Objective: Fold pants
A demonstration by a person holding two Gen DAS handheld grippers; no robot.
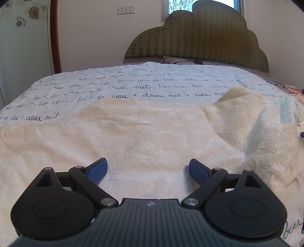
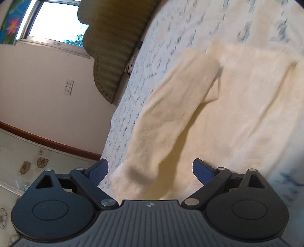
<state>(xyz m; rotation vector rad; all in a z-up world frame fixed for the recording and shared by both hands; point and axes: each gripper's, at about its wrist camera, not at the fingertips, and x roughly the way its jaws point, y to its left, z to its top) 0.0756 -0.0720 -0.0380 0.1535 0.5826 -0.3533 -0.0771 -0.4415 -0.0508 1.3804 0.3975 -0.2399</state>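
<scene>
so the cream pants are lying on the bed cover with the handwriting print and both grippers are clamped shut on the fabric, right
Not quite: neither gripper is clamped. The left gripper and right gripper both stand open, their pads clear of the fabric, as each wrist view shows. The rest holds: the cream pants lie on the handwriting-print bed cover.

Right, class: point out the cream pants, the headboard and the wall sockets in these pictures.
pants (image 1: pixel 144 133): left wrist view, on the flat middle of the cloth.
headboard (image 1: pixel 201 41): left wrist view, on its padded front.
wall sockets (image 1: pixel 125 9): left wrist view, between the two plates.
</scene>
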